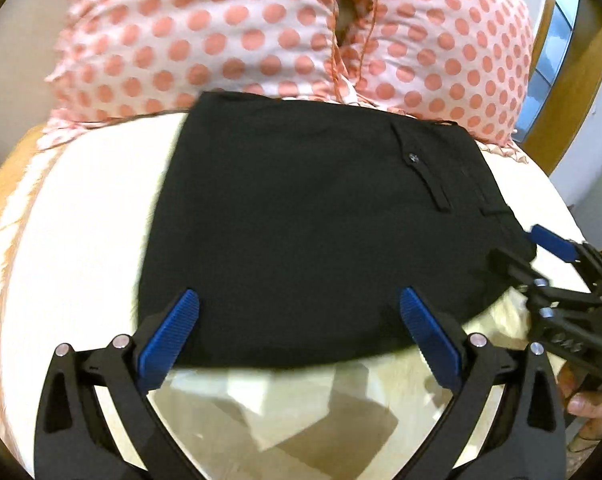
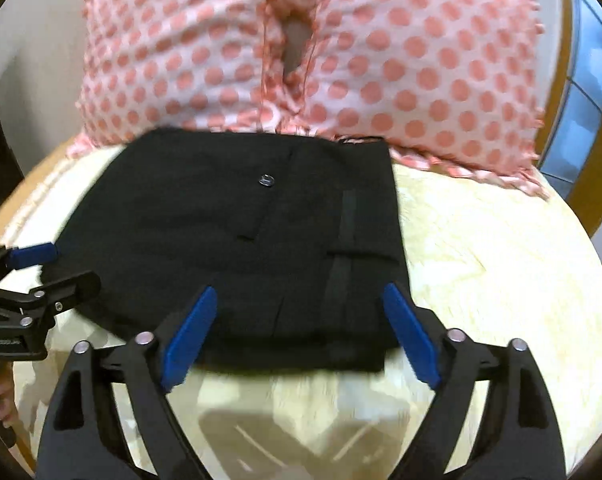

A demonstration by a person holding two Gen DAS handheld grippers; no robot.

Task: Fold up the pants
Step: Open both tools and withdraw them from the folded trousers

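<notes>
The black pants (image 1: 309,232) lie folded into a compact rectangle on the pale table (image 1: 73,240); a back pocket with a button (image 1: 412,156) faces up. They also show in the right wrist view (image 2: 241,248). My left gripper (image 1: 299,300) is open and empty, its blue pads over the pants' near edge. My right gripper (image 2: 299,298) is open and empty over the near right part of the pants. The right gripper appears at the right in the left wrist view (image 1: 541,252); the left gripper appears at the left in the right wrist view (image 2: 45,264).
A person in a white blouse with pink dots (image 1: 261,32) stands right behind the table's far edge, also in the right wrist view (image 2: 361,52). A wooden frame and window (image 2: 585,80) stand at the right. The table (image 2: 501,260) has a glossy surface.
</notes>
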